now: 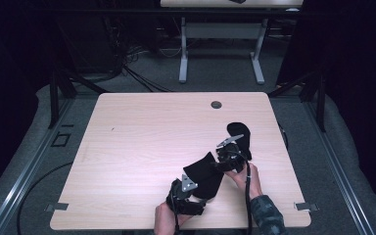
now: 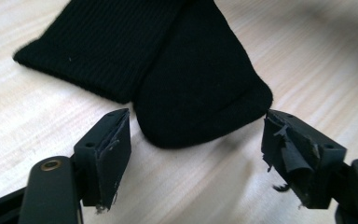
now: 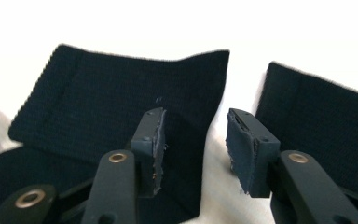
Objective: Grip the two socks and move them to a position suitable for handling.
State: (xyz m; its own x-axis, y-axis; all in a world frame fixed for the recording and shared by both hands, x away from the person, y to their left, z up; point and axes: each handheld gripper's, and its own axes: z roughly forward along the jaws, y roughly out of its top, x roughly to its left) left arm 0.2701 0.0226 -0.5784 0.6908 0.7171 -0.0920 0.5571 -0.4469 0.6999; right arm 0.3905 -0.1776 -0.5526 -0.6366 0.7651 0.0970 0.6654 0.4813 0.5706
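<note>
Overhead, the high view shows a folded black sock [image 1: 203, 174] lying on the near right part of the wooden table [image 1: 142, 137], between the two hand-held grippers. A second black sock [image 1: 240, 134] lies just beyond the right gripper [image 1: 226, 157], farther up the table. The left gripper [image 1: 188, 188] sits at the near edge of the folded sock.

Only the left gripper view resolves that gripper's jaws: they stand spread, nothing pinched, with the rounded toe end of the folded sock [image 2: 200, 88] lying on the table just ahead of the gap and level with the jaw tips. A ribbed cuff layer extends to the upper left beneath it. The pad rubber on both jaws is frayed.

Only the right gripper view resolves the right gripper's [image 3: 193, 140] jaws: they are apart. Its near jaw overlaps the folded sock's [image 3: 121, 107] edge; whether a pad presses the fabric cannot be told. The second sock [image 3: 317, 116] lies behind the other jaw.
</note>
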